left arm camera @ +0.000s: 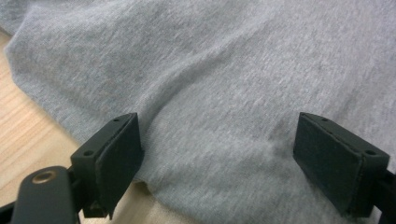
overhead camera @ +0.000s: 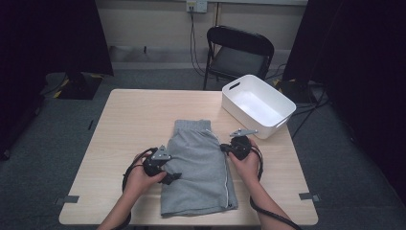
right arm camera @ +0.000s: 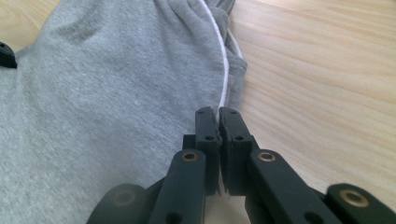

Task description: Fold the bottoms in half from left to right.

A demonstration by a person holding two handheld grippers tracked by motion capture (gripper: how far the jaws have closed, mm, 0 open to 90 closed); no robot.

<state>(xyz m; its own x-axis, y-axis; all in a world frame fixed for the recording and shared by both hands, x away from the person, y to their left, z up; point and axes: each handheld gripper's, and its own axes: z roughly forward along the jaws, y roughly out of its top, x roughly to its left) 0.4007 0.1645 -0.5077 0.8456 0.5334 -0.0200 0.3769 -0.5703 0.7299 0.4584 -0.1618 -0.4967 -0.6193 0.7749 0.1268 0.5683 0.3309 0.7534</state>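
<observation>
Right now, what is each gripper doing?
Left gripper: jaws open, resting on the grey shorts, gripping nothing.
Right gripper: jaws shut on the shorts' edge at the white stripe.

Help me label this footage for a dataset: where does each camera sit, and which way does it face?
High view: above the person's side, looking forward and down on the light wooden table, grey folded cotton shorts and white plastic bin; both forearms and hands show.
Left gripper view: on the left gripper, looking along its open jaws onto the shorts.
Right gripper view: on the right gripper, jaws shut on the shorts' white-piped edge.
All three views share the shorts and table.
</observation>
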